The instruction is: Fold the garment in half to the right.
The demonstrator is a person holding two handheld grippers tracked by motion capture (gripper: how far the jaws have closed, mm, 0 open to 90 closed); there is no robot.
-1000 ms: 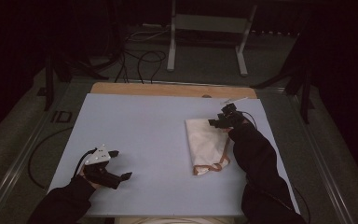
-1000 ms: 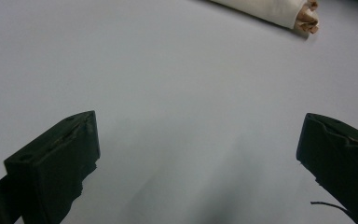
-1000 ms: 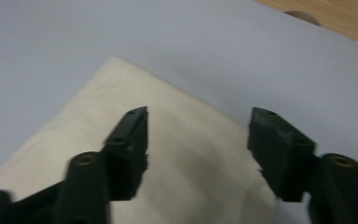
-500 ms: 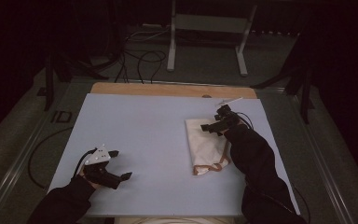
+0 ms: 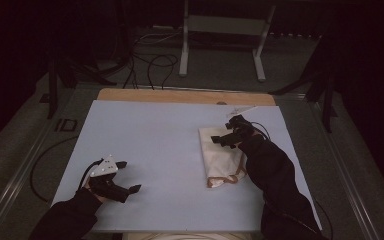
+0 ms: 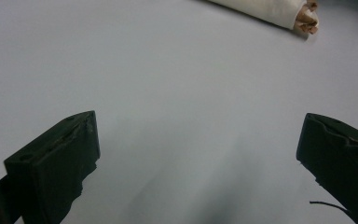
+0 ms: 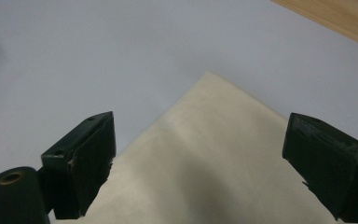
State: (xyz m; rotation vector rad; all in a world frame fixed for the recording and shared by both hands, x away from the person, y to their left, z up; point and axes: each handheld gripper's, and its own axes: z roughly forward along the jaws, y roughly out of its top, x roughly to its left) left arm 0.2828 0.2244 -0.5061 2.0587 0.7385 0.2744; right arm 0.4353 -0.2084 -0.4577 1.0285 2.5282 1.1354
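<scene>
Your right gripper (image 5: 221, 138) hung over the far end of the cream cloth bag (image 5: 220, 156), jaws wide apart with nothing between them; they had just been opening, and in the right gripper view (image 7: 200, 154) the pads stood clear above the fabric, not pressing on it. Your left gripper (image 5: 127, 176) sat near the front left corner of the tabletop (image 5: 145, 135), jaws likewise spread and empty over the bare surface.

The bag lay flat on the right half of the tabletop, well apart from the left gripper, its brown handles (image 5: 223, 179) curled at the end nearest you.

Risks noted: the fabric looked thin and limp, so a pinch taken from this height could catch one layer alone and drag the bag out of its fold. Your right sleeve (image 5: 270, 170) lay along the bag's right edge; pulling the arm back could sweep the cloth toward the right edge of the tabletop.

View differences: the right gripper view gave you the bag's far corner (image 7: 208, 74) and the wooden strip (image 7: 331, 18) along the tabletop's far edge, both small from above. The left gripper view (image 6: 198, 154) caught the handle end (image 6: 306, 18) edge-on, showing the stacked thickness, which the high view flattened. The high view alone gave both arms at once.
</scene>
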